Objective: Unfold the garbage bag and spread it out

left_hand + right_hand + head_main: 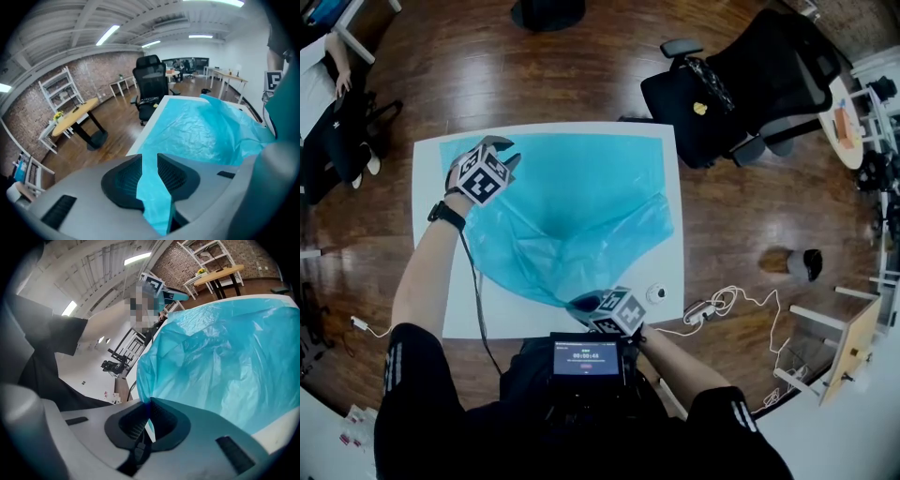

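A thin blue garbage bag [572, 197] lies mostly spread over the white table [436, 291]. Its near part rises in a crumpled fold toward the front edge. My left gripper [504, 150] hovers over the bag's far left corner. In the left gripper view its jaws stand apart around [149, 161], and a loose strip of the blue film [152, 187] hangs through the gap without being pinched. My right gripper [581, 302] is at the table's front edge, shut [149, 404] on the bag's near corner, and the film [225, 357] billows up from it.
A black office chair [741, 84] stands off the table's far right corner. A small white round object [656, 293] and a white cable [722, 305] lie by the front right edge. A round wooden table [77, 115] and shelves stand further off. A seated person [337, 112] is at the far left.
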A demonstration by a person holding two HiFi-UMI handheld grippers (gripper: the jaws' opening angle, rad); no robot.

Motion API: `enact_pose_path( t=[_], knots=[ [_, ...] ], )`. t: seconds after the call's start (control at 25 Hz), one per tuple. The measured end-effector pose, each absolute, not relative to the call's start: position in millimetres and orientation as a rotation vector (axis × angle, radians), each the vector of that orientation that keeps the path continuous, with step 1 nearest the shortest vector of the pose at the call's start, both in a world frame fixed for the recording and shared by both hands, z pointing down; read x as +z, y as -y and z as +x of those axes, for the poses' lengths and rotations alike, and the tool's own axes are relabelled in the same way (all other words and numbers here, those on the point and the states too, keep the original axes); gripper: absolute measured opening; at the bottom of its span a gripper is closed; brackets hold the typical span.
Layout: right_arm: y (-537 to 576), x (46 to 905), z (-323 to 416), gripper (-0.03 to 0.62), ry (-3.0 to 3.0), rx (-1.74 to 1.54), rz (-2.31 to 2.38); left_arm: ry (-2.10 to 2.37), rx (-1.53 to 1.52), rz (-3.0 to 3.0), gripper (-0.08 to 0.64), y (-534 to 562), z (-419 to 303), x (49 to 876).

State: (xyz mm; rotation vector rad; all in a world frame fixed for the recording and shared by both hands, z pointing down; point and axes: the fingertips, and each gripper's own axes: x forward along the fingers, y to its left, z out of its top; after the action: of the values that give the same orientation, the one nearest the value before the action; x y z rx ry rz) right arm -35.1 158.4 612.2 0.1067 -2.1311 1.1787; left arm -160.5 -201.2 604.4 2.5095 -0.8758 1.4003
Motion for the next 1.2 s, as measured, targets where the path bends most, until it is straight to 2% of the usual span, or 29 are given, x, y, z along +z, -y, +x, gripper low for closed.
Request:
enact_pose_path(
  t=[0.16,0.4,1.0,1.2],
  knots=[
    [-154,611,-36,0.02,2.139,1.161,0.116,0.721,1.462,2.486,0.11,183,-119,654],
    [-156,612,-36,0.02,2.141,1.18,0.134,0.641,1.611,2.408,0.115,171,-116,714],
    [-171,621,-20,0.026,2.115,1.281,0.159,0.747,1.553,2.382,0.115,179,-122,716],
    [-167,611,-10,0.089,2.151,1.298,0.188,0.724,1.596,2.395,0.114,179,-121,717]
  ],
)
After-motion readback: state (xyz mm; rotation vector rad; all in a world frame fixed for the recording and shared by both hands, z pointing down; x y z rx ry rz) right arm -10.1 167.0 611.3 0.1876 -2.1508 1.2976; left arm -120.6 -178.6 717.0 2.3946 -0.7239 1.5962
